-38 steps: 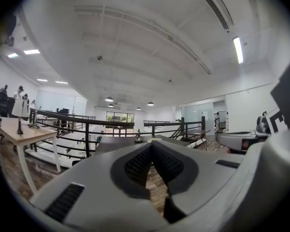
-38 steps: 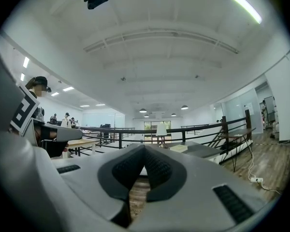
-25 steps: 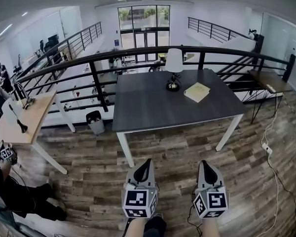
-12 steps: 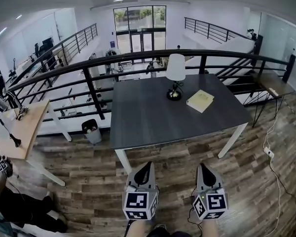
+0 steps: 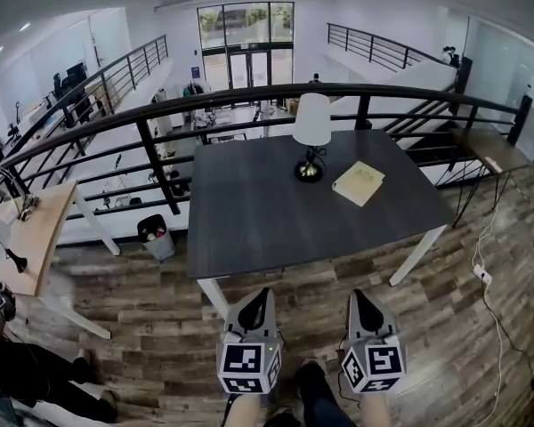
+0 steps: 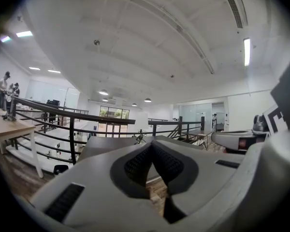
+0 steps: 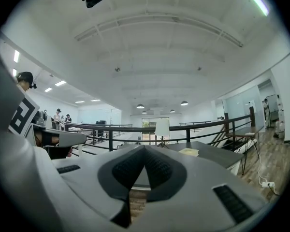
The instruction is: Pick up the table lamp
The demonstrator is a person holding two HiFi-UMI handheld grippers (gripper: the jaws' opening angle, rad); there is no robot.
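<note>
Grey table [image 5: 249, 229] is drawing nearer as we are walking up; the table lamp [image 5: 312, 139] is standing near its far edge, well beyond our left gripper [image 5: 263, 294] and right gripper [image 5: 361, 295], both closed, empty.

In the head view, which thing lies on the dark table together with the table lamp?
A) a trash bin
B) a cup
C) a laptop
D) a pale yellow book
D: a pale yellow book lies flat on the dark table, to the right of the table lamp and apart from its base.
</note>
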